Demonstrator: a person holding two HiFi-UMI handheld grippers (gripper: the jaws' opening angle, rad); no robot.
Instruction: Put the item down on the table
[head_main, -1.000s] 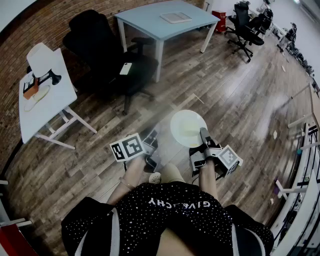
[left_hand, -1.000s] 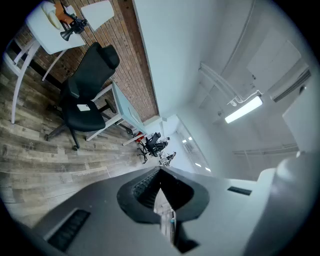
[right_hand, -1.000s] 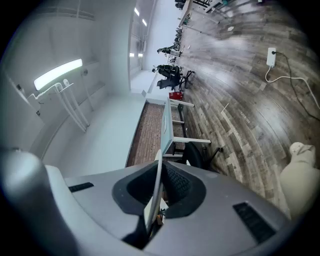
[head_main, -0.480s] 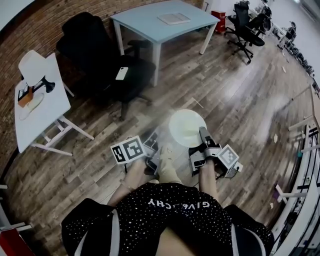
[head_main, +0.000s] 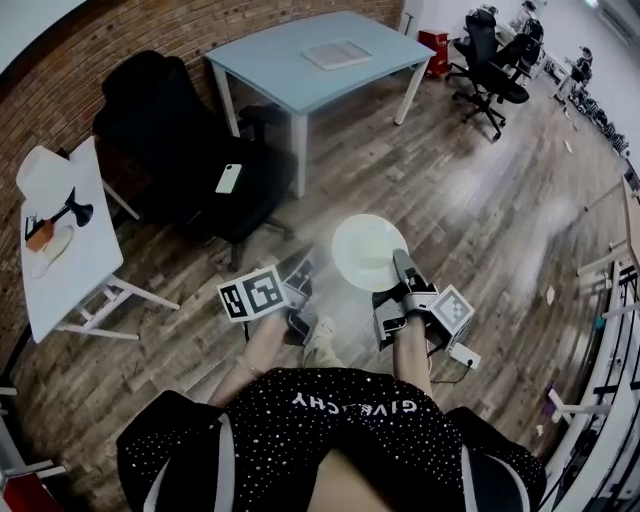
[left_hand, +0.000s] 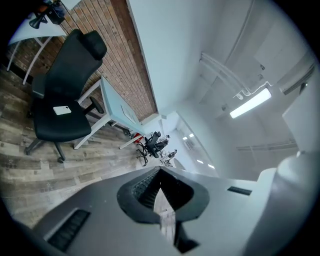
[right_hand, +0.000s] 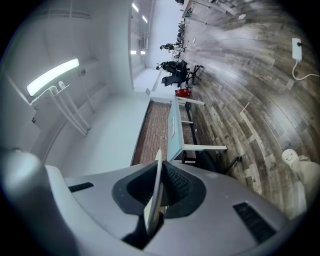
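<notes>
White plate up in the air, off any counter, over the wooden floor in front of the person. Right claw pinched shut on the plate's near rim; in the right gripper view the rim runs edge-on between the two pads, both pressing on it. In the head view the plate's pale face is seen from above, roughly level. Left claw drawn together, only a thin sliver of gap between the pads, nothing in it; in the head view it sits just left of the plate, apart from it. Both marker cubes visible, one on each claw. Blue-grey counter stands well apart, toward the brick wall; a flat pale sheet or tray lies near its far right corner. Black office chair near that counter's left end, with a phone flat on the seat. White counter further left, along the wall; a small black stand and an orange-brown object sit toward its far end, too small to tell more. More black office chairs and a red box beyond the blue-grey counter's right end. White power strip on the floor just right of the right claw. One pale shoe shows between the forearms
</notes>
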